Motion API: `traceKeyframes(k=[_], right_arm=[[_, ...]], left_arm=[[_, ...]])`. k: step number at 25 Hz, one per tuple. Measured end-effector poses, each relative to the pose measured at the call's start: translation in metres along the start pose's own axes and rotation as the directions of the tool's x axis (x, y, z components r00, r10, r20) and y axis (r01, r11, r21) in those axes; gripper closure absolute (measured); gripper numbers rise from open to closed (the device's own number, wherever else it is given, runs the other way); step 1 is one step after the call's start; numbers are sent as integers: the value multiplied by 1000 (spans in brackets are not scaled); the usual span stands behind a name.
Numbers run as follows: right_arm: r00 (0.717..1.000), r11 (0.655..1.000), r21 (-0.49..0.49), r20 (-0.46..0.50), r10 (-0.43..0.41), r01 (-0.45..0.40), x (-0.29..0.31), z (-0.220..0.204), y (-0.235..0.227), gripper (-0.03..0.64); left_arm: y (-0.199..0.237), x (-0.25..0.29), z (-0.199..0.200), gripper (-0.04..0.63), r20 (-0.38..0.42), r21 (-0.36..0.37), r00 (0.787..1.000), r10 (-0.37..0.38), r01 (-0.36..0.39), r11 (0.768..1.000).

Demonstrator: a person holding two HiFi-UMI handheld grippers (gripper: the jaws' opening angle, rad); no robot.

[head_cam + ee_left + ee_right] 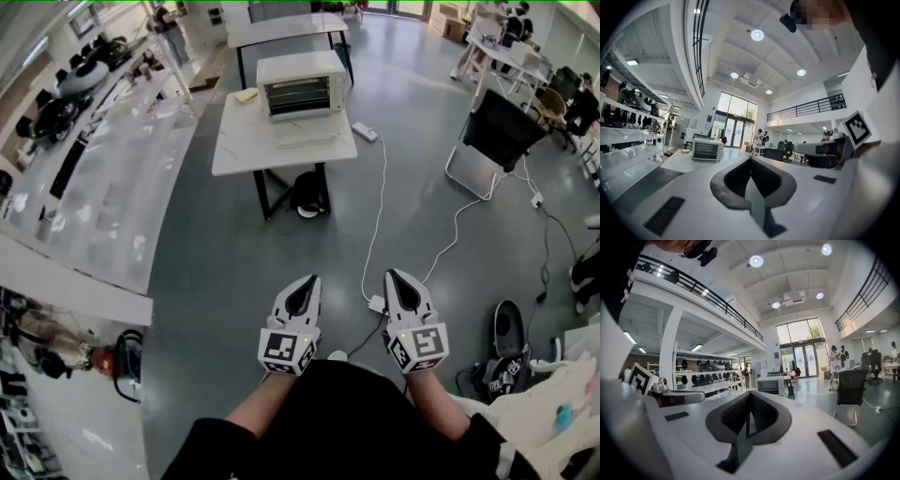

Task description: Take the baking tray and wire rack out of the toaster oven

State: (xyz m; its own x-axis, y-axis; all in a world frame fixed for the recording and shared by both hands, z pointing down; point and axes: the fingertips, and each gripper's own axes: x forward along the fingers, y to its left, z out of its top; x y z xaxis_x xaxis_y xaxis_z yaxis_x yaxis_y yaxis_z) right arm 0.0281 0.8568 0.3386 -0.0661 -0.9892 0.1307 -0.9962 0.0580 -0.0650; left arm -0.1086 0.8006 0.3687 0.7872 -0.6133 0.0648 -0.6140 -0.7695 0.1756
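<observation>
A white toaster oven (300,84) stands on a white table (239,150) far ahead of me, its glass door closed. It shows small in the left gripper view (707,149) and in the right gripper view (770,385). The tray and rack inside cannot be made out. My left gripper (304,282) and right gripper (393,277) are held side by side close to my body, above the grey floor, well short of the table. Both are shut with nothing between their jaws.
A white cable (380,216) runs over the floor from the table to a power strip (376,304) near my right gripper. A black chair (500,133) stands at the right. Long white shelving (103,178) lines the left. People stand at desks far back.
</observation>
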Motion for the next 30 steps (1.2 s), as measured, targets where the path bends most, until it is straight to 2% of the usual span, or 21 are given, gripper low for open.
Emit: traceKeyframes(k=[5,8,12,17,22,25,28,30], right_arm=[[997,994,106,78,28,-37,2,2,-5,595],[997,988,150,77,15,-26,4,-10,-11,595],[1000,993,121,27,-9,5,23,-24,-26,595],[999,994,99,15,-38,37,61,-20,-49,595],[999,995,87,-15,-36,37,128,-18,-72,595],[999,996,83,-21,-35,37,186,-12,-88,595],[1000,993,119,18,-17,15,252,11,-99,595],[999,994,109,39,-14,10,292,28,-107,595]], left_arm=[[10,1,5,575,0,-27,1000,16,-16,1000],[20,-1,-2,575,-11,-25,1000,27,-28,999],[39,17,-13,575,-21,-41,999,38,-39,998],[64,67,-22,575,-43,-77,999,7,-10,997],[109,134,-5,575,-3,-123,1000,-8,8,992],[148,178,0,575,-11,-131,1000,-26,25,991],[195,221,17,576,-35,-156,999,-33,28,987],[223,245,29,575,-37,-164,999,-34,27,986]])
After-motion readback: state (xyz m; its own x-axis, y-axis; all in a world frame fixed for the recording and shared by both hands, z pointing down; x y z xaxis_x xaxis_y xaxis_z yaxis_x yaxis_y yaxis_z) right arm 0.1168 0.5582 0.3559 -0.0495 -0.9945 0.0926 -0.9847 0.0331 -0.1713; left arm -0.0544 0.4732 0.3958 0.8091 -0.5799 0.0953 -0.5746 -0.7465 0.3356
